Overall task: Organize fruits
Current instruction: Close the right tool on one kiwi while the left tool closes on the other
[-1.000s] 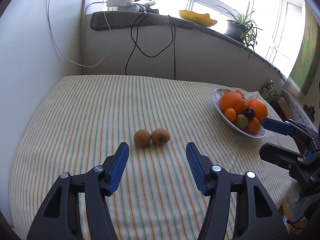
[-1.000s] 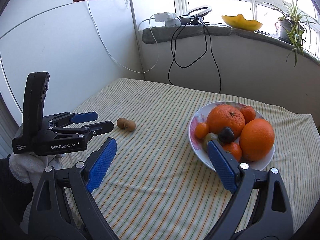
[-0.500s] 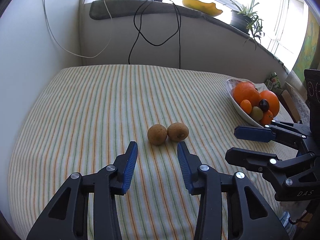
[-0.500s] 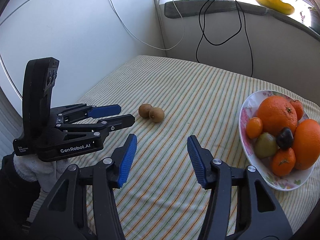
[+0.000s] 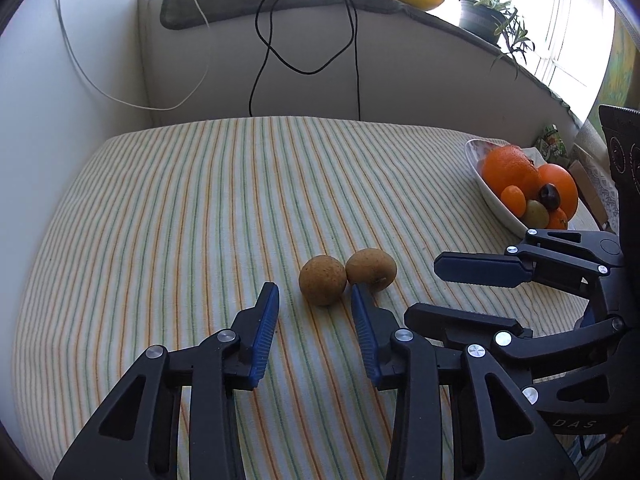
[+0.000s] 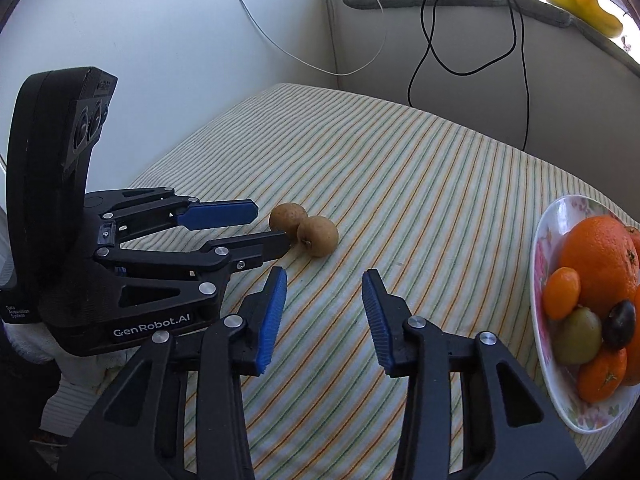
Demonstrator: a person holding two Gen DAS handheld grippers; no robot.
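Near the table's [image 5: 160,220] middle, two brown fruits [image 5: 322,285] touch. Left gripper [image 5: 316,308] and right gripper [image 6: 324,294] hover just short, jaws apart and closing on nothing. Bare striped cloth reaches the far edge; fruit bowl [image 6: 538,264] sits rightward.

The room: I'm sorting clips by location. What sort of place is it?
Probably a home, by a sunny window: a striped tablecloth, a bowl of fruit, a potted plant on the sill.
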